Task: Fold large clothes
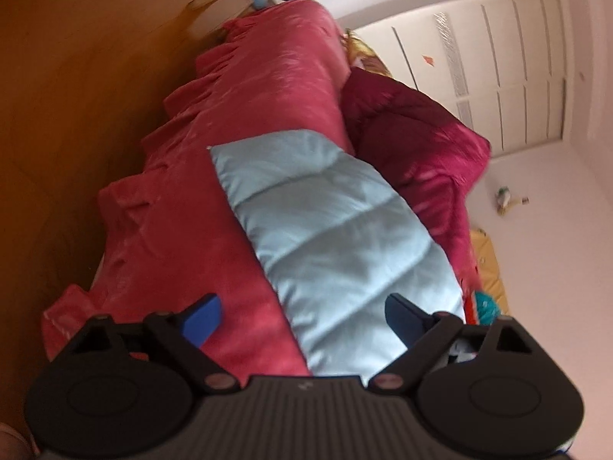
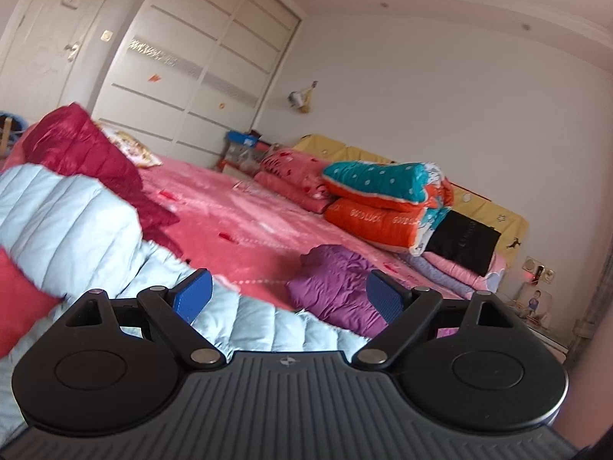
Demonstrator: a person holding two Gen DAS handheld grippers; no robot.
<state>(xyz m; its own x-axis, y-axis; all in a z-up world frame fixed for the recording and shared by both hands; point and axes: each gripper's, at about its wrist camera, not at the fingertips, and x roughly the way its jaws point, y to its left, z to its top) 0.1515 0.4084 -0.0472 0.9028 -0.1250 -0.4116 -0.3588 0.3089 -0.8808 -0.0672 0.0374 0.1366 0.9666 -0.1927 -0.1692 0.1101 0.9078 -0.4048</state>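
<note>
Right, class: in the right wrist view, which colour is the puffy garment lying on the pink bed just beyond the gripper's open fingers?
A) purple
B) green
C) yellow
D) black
A: the purple jacket lies crumpled on the bed, beyond the right gripper.

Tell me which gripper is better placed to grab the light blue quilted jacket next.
Probably left. The left gripper is open with the light blue jacket lying straight ahead between its fingers. The right gripper, also open, points past it toward the purple garment.
</note>
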